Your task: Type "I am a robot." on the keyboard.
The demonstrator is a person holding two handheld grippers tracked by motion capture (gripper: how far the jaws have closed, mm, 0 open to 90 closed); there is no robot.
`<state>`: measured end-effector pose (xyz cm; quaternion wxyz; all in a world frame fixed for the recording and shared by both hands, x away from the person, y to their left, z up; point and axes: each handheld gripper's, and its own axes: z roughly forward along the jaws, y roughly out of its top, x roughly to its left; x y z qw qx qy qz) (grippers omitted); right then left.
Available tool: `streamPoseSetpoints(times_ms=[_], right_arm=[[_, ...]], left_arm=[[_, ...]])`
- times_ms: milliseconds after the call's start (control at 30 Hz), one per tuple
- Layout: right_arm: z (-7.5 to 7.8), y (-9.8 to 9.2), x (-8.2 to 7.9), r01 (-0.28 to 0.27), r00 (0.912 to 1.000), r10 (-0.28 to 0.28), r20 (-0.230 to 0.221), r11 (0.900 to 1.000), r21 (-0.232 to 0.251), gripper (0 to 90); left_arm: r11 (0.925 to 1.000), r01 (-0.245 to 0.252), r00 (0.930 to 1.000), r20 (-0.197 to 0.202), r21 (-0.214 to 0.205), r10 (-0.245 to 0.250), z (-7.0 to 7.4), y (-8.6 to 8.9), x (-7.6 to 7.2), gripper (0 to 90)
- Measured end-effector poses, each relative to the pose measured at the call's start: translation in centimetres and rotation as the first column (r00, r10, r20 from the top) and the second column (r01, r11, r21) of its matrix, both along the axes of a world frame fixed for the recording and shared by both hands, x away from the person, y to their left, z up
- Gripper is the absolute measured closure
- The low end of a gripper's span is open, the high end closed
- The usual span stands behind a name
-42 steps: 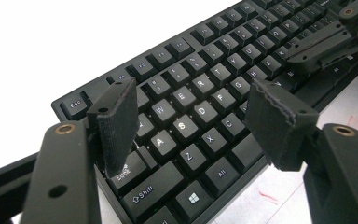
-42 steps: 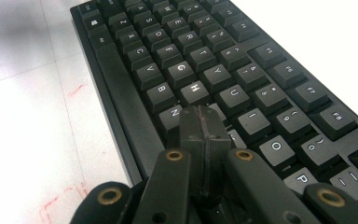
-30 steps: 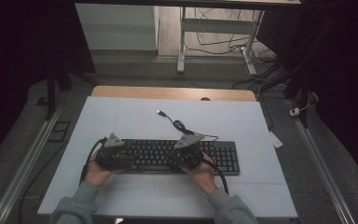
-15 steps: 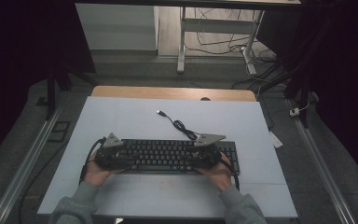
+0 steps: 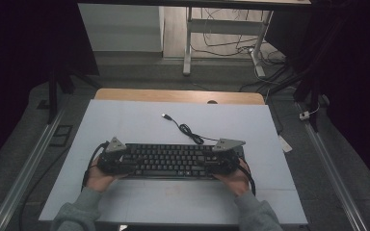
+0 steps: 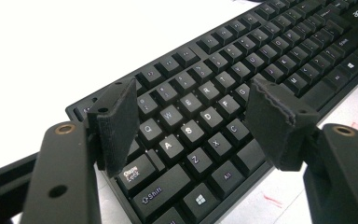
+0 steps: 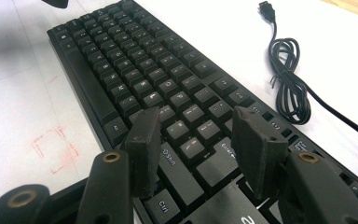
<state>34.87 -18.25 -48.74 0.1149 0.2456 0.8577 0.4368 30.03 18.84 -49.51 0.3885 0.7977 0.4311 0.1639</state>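
In the high view a black keyboard (image 5: 173,160) lies flat on the pale table (image 5: 139,125), lengthwise between the two hands. The left gripper (image 5: 114,161) sits at the keyboard's left end and the right gripper (image 5: 224,161) at its right end, each with a grey three-cornered plate on top. The keyboard's cable (image 5: 189,131) runs off from its far edge beyond the right gripper and ends in a loose USB plug (image 5: 165,116) on the table. Whether either gripper's jaws touch the keys cannot be told from this height.

In the left gripper view the jaws stand well apart above the keyboard (image 6: 242,74), with its lettered end under and between them. The Q, W, A, S and D keys lie in the gap, the Caps Lock key sits just below the left pad, and the C key lies close to the right pad. The pads (image 6: 116,123) hover over the keys and press on nothing.

In the right gripper view the jaws have just been opening and stand apart over the keyboard (image 7: 121,70). The Shift key and the keys beside it lie between the pads (image 7: 144,149), ungripped. The coiled cable (image 7: 291,88) lies on the table beyond the right jaw, clear of it, with faint red marks (image 7: 53,149) on the table left of the left jaw.
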Motion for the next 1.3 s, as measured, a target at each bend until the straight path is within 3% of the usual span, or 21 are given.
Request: streamPoseSetpoints(times_ms=[567, 833, 1033, 1300], right_arm=[[-0.1, 0.1, 0.0, -0.007, 1.0, 0.007, 0.002, 1.0, -0.005, 52.6], [-0.2, 0.2, 0.1, -0.01, 0.9999, 0.01, 0.001, 0.9999, -0.008, 52.7], [-0.2, 0.2, 0.1, -0.01, 0.9999, 0.01, -0.001, 0.9998, -0.016, 52.6], [-0.3, 0.3, 0.1, -0.013, 0.9999, 0.013, -0.002, 0.9996, -0.024, 52.4]], left_arm=[[0.9999, 0.014, 0.9997, 0.018, -0.003, -0.014, 0.3, -0.5, -0.3, 34.2], [0.9987, 0.05, 0.9987, 0.012, -0.015, -0.049, 0.4, -1.4, -0.6, 36.1], [0.994, 0.108, 0.994, -0.014, -0.018, -0.108, 0.2, -2.4, -0.8, 48.9], [0.983, 0.183, 0.9817, -0.055, 0.01, -0.182, -0.3, -3.9, -0.9, 82.5]])
